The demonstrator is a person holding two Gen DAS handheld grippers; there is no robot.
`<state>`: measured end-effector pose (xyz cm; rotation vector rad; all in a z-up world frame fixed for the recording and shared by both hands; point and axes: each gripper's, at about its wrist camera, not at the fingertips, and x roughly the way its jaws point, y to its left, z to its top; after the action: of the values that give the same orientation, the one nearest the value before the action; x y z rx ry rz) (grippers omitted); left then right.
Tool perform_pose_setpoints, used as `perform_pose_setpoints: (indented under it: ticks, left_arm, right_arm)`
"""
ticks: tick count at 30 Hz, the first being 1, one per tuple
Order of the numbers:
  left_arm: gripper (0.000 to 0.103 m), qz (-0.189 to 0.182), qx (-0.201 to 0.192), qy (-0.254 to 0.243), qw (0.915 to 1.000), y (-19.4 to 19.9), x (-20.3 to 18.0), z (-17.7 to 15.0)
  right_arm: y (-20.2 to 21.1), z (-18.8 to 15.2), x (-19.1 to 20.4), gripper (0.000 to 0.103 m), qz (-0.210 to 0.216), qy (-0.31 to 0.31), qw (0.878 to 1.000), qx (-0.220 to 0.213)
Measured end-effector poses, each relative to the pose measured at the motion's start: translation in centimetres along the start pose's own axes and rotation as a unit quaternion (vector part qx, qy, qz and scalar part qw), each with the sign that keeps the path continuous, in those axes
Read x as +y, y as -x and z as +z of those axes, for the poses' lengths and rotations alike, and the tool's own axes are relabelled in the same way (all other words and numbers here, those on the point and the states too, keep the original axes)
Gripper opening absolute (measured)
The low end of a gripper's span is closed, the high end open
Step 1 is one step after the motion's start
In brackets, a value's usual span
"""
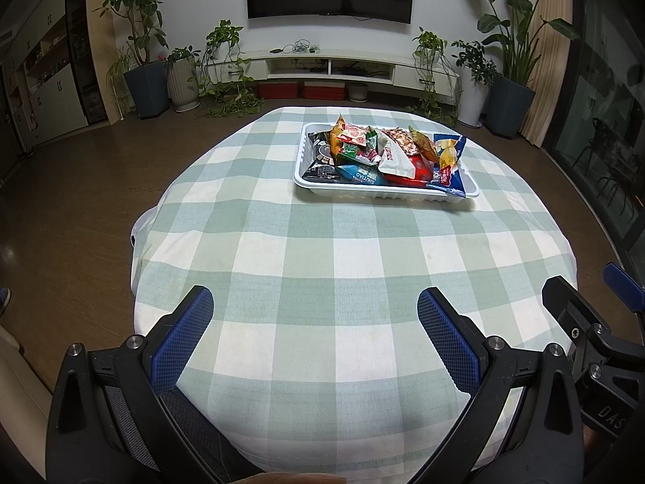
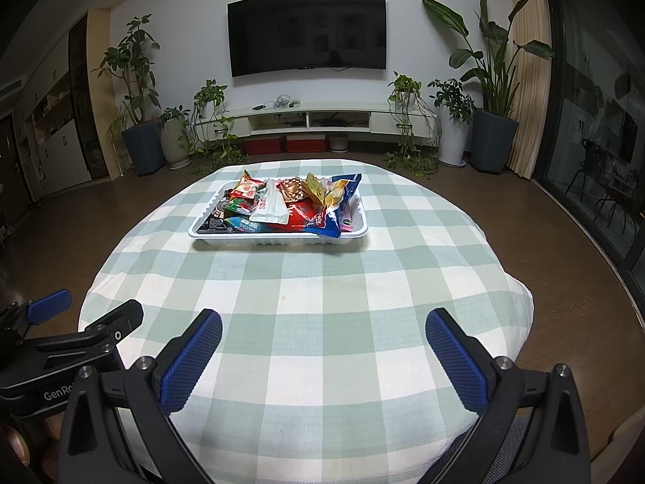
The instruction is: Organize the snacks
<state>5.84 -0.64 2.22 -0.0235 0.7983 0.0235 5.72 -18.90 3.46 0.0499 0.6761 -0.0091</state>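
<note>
Snack packets (image 1: 379, 153) lie heaped in a white plastic tray (image 1: 387, 192) on the far half of the checked-cloth desk (image 1: 322, 266). Left gripper (image 1: 314, 322) and right gripper (image 2: 322, 343) hover at the near edge, fingers wide, empty.

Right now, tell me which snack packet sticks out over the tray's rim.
The blue packet at the white tray's right front corner: its end overhangs the rim, while the others stay inside.
</note>
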Motion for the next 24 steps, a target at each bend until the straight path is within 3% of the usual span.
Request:
perform_pose_setpoints:
  ticks: [24]
  left_arm:
    - [0.103, -0.001, -0.005, 0.001, 1.0000, 0.24, 0.02, -0.75]
  right_arm:
    - [0.29, 0.08, 0.01, 0.103, 0.000, 0.000, 1.000, 0.003]
